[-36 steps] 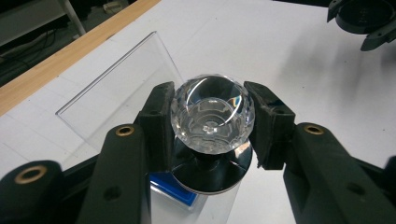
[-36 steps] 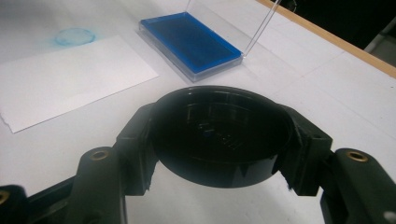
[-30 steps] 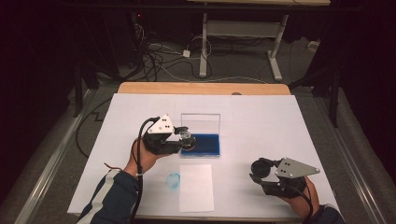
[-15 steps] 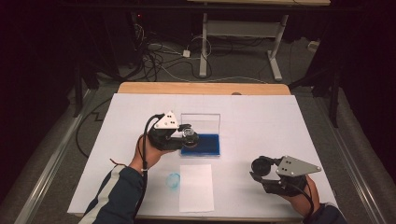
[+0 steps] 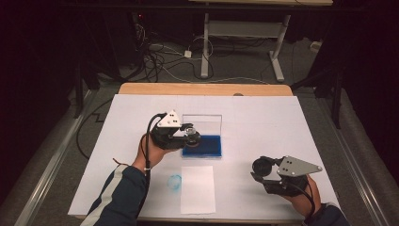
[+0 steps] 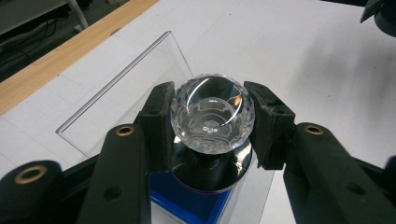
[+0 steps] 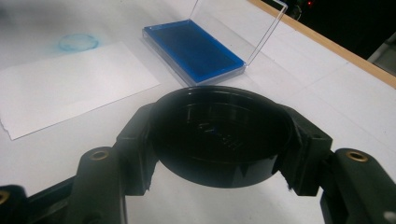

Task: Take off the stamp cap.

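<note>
left gripper [image 6: 212,123] clamping crystal stamp [image 6: 212,114], right gripper [image 7: 219,144] clamping black cap [image 7: 219,135]

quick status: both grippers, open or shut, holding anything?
Left gripper: shut on the faceted clear stamp, above the blue ink pad.
Right gripper: shut on the round black cap.

I see a faceted stamp handle [image 6: 212,112] of clear, glossy glass or acrylic in my left claw [image 6: 212,126], whose jaws are matt black plastic with brass-coloured rivets. The ink pad case [image 7: 194,51] has a transparent glossy lid and a deep blue pad. My right claw [image 7: 219,140] holds a smooth, semi-gloss black plastic cap [image 7: 219,133]. The surface [image 5: 263,117] is matt white, edged in pale wood, with a matt paper slip [image 5: 197,188].
</note>
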The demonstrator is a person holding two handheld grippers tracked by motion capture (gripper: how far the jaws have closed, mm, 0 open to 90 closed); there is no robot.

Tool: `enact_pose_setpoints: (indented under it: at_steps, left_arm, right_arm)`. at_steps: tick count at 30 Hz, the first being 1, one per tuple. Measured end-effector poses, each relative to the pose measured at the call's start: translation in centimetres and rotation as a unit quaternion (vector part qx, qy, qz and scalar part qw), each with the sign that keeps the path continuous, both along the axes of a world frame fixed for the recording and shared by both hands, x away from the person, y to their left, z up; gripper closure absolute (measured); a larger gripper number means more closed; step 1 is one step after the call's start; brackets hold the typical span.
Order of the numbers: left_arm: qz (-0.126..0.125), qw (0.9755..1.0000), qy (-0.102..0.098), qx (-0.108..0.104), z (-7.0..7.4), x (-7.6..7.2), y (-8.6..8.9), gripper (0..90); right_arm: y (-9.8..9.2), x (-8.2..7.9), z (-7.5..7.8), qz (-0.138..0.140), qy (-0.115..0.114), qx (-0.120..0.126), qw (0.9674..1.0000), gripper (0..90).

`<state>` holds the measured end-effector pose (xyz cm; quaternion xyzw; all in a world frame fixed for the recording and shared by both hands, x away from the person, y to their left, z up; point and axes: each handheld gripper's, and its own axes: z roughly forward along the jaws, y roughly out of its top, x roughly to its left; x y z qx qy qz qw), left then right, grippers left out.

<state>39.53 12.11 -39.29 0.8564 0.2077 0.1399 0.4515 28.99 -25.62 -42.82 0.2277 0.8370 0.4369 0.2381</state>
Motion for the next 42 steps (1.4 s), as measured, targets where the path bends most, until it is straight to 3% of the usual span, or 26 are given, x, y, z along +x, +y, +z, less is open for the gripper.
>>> enact_pose_setpoints:
  at_steps: [42]
  left_arm:
    - [-0.006,0.9989,0.03,0.036,-1.6,2.2,-1.8,54.2]
  right_arm:
    - [-0.6,-0.7,-0.1,-0.009,0.004,0.002,0.9999,38.5]
